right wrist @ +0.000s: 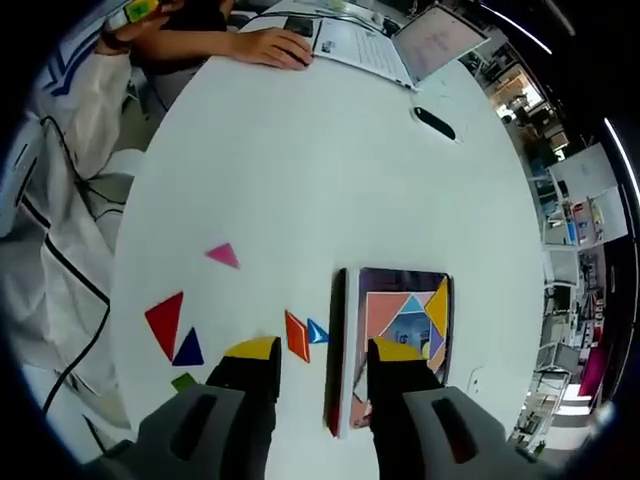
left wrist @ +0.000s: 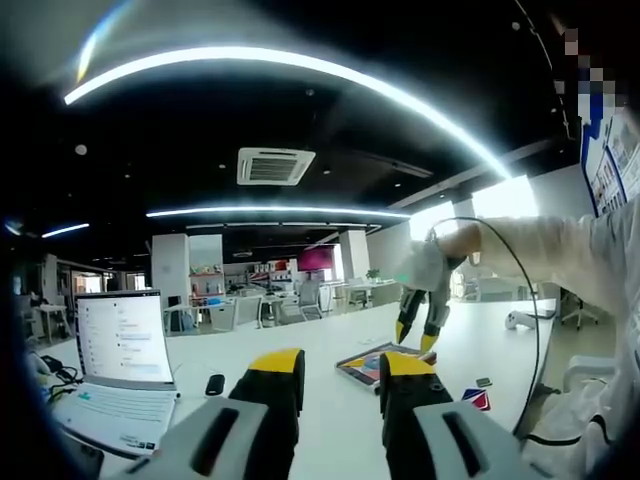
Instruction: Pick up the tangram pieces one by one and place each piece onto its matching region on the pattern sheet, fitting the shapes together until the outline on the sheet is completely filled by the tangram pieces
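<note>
The pattern sheet, a dark-framed card printed with pink, blue, yellow and purple regions, lies on the white table. My right gripper hangs open above its left edge, holding nothing. Below its jaws lie an orange parallelogram and a small blue triangle. A pink triangle, a red triangle, a dark blue triangle and a green piece lie further left. My left gripper is open and empty, level over the table. Beyond it are the right gripper and the sheet.
An open laptop and a black object sit on the table's left in the left gripper view. The laptop, papers and a person's hand lie at the far end. A sleeve and cable run along the left edge.
</note>
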Demonstrator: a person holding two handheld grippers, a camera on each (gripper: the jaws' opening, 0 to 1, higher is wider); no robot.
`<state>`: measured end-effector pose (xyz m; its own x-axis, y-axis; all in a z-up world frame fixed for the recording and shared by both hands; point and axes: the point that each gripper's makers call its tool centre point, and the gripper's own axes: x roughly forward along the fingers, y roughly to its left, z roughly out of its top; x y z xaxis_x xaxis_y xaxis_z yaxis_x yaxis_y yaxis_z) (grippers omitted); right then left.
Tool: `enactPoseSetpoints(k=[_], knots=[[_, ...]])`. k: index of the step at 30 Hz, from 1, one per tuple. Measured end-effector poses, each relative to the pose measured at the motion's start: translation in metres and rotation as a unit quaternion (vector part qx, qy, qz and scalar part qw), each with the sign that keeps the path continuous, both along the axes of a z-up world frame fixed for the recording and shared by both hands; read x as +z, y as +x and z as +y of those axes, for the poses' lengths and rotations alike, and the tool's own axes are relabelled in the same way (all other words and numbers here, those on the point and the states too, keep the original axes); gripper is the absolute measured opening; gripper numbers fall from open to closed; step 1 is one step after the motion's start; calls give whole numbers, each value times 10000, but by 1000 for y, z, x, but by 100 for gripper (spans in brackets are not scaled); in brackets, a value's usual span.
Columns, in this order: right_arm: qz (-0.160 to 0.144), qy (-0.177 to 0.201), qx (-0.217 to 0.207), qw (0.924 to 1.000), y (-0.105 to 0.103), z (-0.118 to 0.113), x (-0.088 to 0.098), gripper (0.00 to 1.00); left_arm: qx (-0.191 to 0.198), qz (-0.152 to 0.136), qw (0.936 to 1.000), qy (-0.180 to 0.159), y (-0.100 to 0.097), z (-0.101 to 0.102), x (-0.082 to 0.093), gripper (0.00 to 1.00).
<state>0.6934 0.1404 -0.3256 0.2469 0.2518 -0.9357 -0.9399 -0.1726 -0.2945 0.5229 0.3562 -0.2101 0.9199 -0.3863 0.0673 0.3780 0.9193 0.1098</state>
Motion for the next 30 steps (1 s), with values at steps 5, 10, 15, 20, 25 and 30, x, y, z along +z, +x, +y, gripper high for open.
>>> enactPoseSetpoints(k=[5, 10, 15, 20, 25, 30], knots=[[161, -67, 100, 9998, -16, 0, -8, 38, 1, -9, 10000, 3, 0, -1, 0, 32], [320, -102, 163, 9993, -28, -1, -16, 39, -20, 7, 10000, 30, 0, -2, -1, 32], [450, -104, 188, 9988, -34, -2, -23, 41, 3, 14, 10000, 31, 1, -1, -1, 32], [510, -119, 240, 9983, -38, -3, -28, 41, 0, 3, 10000, 7, 0, 0, 0, 32], [587, -148, 276, 9978, -40, -5, -35, 42, 26, -9, 10000, -9, 0, 2, 1, 32], [667, -256, 385, 9967, -46, -7, -41, 45, 43, -10, 10000, -10, 0, 3, 0, 32]])
